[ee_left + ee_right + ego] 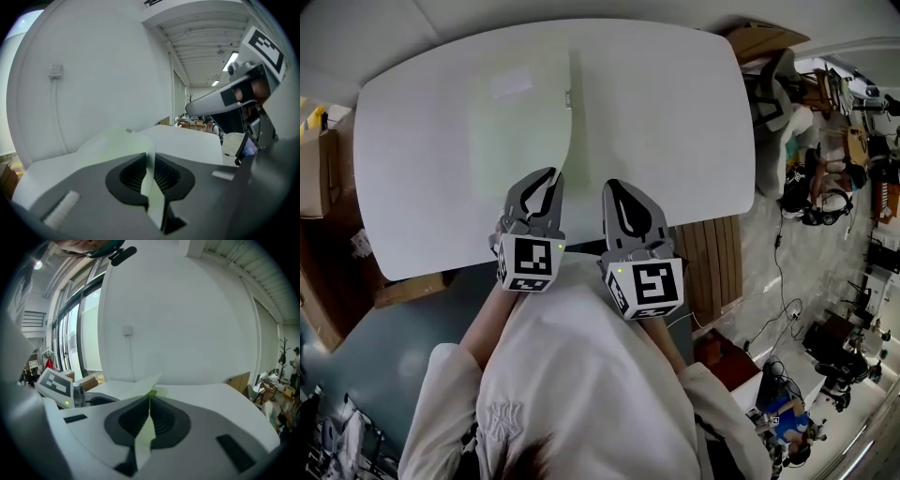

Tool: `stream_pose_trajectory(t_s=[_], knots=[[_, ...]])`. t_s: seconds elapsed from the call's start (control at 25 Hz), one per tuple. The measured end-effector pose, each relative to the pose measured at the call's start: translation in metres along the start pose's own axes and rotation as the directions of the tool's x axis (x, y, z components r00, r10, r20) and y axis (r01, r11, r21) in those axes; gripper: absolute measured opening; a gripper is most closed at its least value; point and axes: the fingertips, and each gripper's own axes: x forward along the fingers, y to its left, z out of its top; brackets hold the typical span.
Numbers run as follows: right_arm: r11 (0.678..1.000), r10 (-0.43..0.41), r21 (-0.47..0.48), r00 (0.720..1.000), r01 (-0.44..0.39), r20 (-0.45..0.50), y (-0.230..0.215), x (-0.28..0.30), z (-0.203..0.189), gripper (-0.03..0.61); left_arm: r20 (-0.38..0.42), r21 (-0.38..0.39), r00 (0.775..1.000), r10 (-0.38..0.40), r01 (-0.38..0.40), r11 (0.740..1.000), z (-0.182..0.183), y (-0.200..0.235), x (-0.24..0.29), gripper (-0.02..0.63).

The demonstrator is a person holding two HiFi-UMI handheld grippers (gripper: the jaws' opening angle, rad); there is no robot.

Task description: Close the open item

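Note:
A pale green folder (520, 131) lies open on the white table (675, 122), with one cover standing up along its right edge. My left gripper (548, 178) is at the folder's near edge, shut on a thin green sheet of it. The left gripper view shows that sheet (152, 187) pinched between the dark pads (133, 176) of my left gripper (149, 157). My right gripper (617, 190) is close beside it to the right. In the right gripper view, my right gripper (149, 401) is shut on the same folder's sheet (146, 434). Both grippers point away from me, slightly downward.
Cardboard boxes (319, 173) stand on the floor at the table's left, with another box (764, 39) at the far right corner. A slatted wooden piece (712, 262) leans by the table's right near edge. Cables and equipment (834, 187) crowd the floor to the right.

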Motion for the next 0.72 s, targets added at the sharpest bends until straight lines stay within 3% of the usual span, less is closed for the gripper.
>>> stream_pose_trajectory(t_s=[0.72], knots=[[1.0, -0.028, -0.012, 0.999, 0.028, 0.017, 0.006, -0.016, 0.0, 0.011, 0.029, 0.041, 1.0, -0.005, 0.004, 0.999, 0.006, -0.002, -0.007, 0.032]])
